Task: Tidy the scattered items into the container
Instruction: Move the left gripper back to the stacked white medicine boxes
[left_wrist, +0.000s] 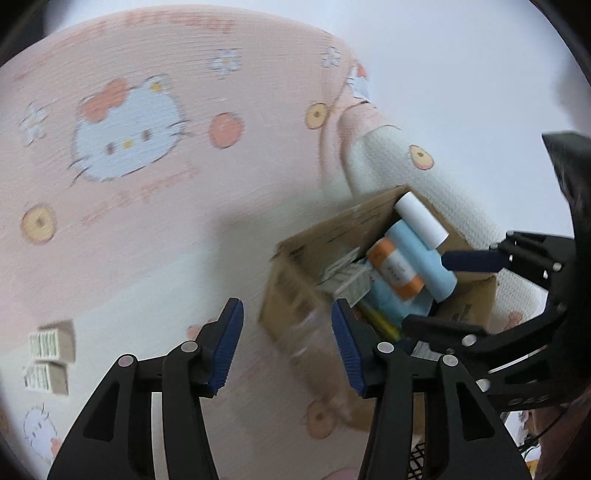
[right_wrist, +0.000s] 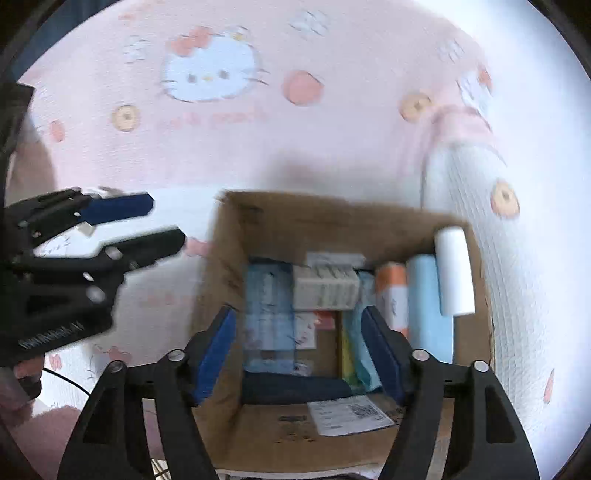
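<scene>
An open cardboard box (right_wrist: 258, 221) sits on a pink cartoon-cat bedsheet (right_wrist: 332, 140). Inside lie a white roll (right_wrist: 454, 271), a light blue roll (right_wrist: 428, 302), an orange-capped roll (right_wrist: 391, 295), a grey-white carton (right_wrist: 327, 290) and a blue packet (right_wrist: 269, 317). My right gripper (right_wrist: 299, 350) hovers open and empty over the box. My left gripper (left_wrist: 286, 347) is open and empty left of the box (left_wrist: 295, 266). Two small green-printed cartons (left_wrist: 50, 358) lie on the sheet at the far left. The right gripper (left_wrist: 439, 291) shows in the left wrist view, the left gripper (right_wrist: 166, 221) in the right wrist view.
A white knitted pillow (right_wrist: 517, 277) lies against the box's right side. A paper label (right_wrist: 347, 415) is stuck on the box's near flap. Both views are blurred.
</scene>
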